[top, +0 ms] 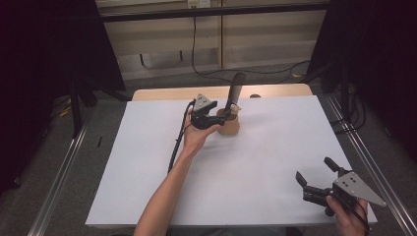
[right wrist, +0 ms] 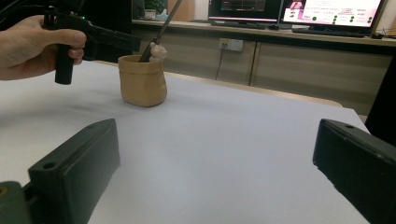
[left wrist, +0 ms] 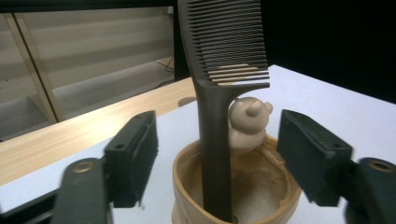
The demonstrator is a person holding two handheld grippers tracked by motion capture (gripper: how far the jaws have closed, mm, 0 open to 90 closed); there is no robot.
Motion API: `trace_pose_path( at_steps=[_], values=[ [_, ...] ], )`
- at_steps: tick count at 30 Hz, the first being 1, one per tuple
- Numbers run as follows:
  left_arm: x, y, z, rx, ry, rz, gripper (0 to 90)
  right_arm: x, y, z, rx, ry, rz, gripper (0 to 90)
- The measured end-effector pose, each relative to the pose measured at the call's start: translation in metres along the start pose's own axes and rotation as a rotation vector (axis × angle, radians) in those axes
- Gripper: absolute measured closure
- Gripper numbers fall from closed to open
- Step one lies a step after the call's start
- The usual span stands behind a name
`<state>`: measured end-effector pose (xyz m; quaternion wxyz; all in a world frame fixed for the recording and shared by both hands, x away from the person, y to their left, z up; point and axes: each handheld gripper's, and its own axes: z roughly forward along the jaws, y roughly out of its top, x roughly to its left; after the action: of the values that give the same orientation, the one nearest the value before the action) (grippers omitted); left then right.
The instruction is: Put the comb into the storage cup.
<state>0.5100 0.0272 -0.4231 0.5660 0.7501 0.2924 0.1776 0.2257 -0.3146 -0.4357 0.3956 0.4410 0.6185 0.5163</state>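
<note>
Jaws apparently clear around comb (left wrist: 219, 116)

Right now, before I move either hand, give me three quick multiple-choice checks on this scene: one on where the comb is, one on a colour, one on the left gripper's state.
1. Where is the comb?
A. Flat on the white table top
B. Standing handle-down in the tan holder
C. Clamped in the right gripper

2. What colour is the comb?
A. Dark brown-black
B. White
C. Red

3. How do the left gripper's jaws stand?
A. Pressed shut on the comb
B. Apart, either side of the comb, touching nothing
C. Shut on the holder's rim

Answers:
1 B, the comb's handle runs down inside the tan holder, beside its small bear figure.
2 A, its teeth and handle look dark in the left gripper view.
3 B, both pads stand clear of the handle, with gaps on each side; the right gripper rests open far off.
</note>
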Motion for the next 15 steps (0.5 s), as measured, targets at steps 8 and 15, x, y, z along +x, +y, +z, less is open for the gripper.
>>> trace_pose_path(
  at_steps=[8, 15],
  values=[
    [0.003, 0.001, -0.008, 0.011, 0.007, -0.026, 8.1, 0.0, 0.0, 0.0, 0.0, -0.001, 0.002, 0.2],
    [0.004, 0.004, -0.017, -0.007, 0.022, -0.03, 3.1, 0.0, 0.0, 0.0, 0.0, -0.004, 0.002, 0.2]
  ],
)
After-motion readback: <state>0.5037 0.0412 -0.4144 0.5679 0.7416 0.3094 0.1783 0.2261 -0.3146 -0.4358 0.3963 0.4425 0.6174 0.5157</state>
